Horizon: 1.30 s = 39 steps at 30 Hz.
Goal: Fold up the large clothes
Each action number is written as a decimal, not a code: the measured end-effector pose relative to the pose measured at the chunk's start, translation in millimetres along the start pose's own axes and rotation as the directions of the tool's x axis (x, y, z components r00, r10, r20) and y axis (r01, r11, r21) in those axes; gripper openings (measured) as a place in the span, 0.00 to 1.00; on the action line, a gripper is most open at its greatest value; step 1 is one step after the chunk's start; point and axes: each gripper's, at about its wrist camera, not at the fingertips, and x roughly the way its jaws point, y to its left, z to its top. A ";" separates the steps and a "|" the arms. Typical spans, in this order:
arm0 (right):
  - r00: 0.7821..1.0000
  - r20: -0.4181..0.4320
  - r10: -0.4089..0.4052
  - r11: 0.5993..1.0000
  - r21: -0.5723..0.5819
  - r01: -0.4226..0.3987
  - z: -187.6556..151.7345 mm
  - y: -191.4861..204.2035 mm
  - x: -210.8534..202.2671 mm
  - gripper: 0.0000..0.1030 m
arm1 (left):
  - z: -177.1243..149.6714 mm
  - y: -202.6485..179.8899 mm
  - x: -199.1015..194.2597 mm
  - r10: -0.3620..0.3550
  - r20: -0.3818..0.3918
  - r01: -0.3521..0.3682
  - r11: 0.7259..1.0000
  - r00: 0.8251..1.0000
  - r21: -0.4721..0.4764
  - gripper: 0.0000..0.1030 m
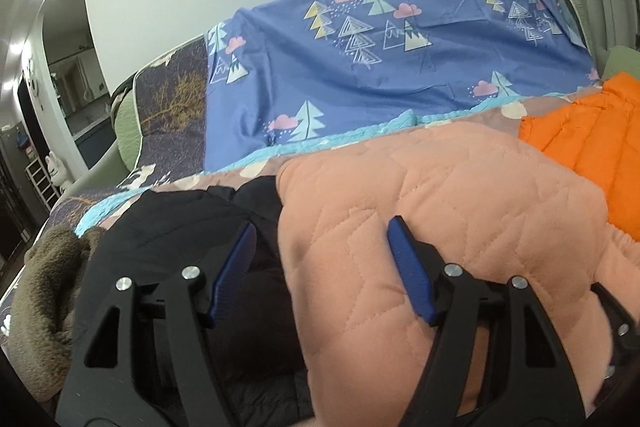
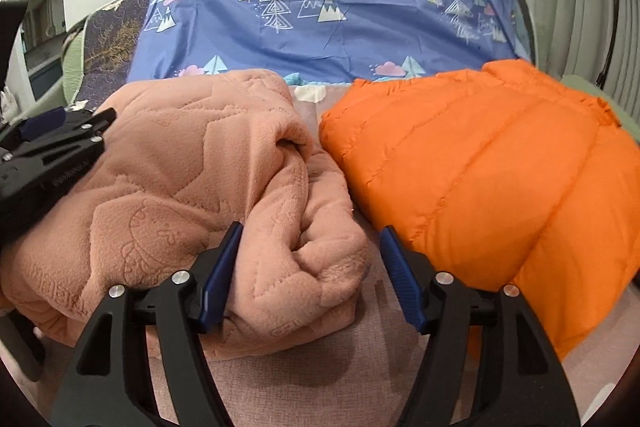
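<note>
Peach quilted garment [image 2: 192, 163]: soft matt fleece, stitched and embossed, fuzzy nap. Orange puffer jacket [image 2: 500, 163], right of frame: smooth synthetic shell, slight sheen, channel-quilted. Blue tree-print sheet [image 2: 320, 31], upper centre: thin smooth woven cloth, creased. Black garment [image 1: 172, 223]: matt. Brown fabric [image 1: 44, 287], lower left: shaggy pile.

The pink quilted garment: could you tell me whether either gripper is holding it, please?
Neither: both grippers, left and right, have open jaws over the pink quilted garment.

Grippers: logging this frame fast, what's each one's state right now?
Left gripper: open, holding nothing, over the peach quilted garment.
Right gripper: open, holding nothing, at the peach garment's bunched edge.
</note>
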 end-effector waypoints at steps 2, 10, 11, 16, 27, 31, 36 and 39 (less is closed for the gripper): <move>1.000 0.017 -0.001 1.000 -0.004 0.001 -0.7 -2.5 -15.2 0.70 | 6.6 9.4 -16.5 -0.048 -0.034 0.047 0.998 0.998 -0.038 0.68; 0.997 0.060 0.055 0.998 0.023 -0.056 -24.2 -24.1 -139.2 0.70 | -21.7 46.3 -125.4 -0.170 0.012 0.171 0.980 0.985 -0.100 0.90; 0.997 0.062 0.047 0.999 0.018 -0.048 -27.5 -25.5 -154.0 0.71 | -30.0 48.3 -140.5 -0.180 0.021 0.181 0.978 0.983 -0.101 0.92; 0.997 0.075 0.035 0.999 0.024 -0.037 -56.1 -34.9 -234.2 0.81 | -80.8 45.6 -224.7 -0.239 0.045 0.242 0.967 0.970 -0.076 0.98; 0.994 0.094 -0.064 0.997 0.043 0.060 -106.2 -41.4 -349.2 0.99 | -131.8 40.9 -379.3 -0.203 0.123 0.210 0.977 0.971 -0.046 0.98; 0.994 0.084 -0.076 0.996 0.055 0.072 -125.0 -44.2 -371.9 0.99 | -150.5 41.4 -410.2 -0.161 0.112 0.166 0.985 0.981 -0.041 0.98; 0.994 0.078 -0.077 0.995 0.066 0.072 -143.9 -45.4 -391.3 0.99 | -172.4 44.8 -434.4 -0.186 0.064 0.189 0.980 0.981 -0.061 0.98; 0.994 0.078 -0.075 0.995 0.064 0.071 -153.3 -43.5 -401.7 0.99 | -182.0 44.7 -442.8 -0.208 0.020 0.209 0.975 0.978 -0.072 0.98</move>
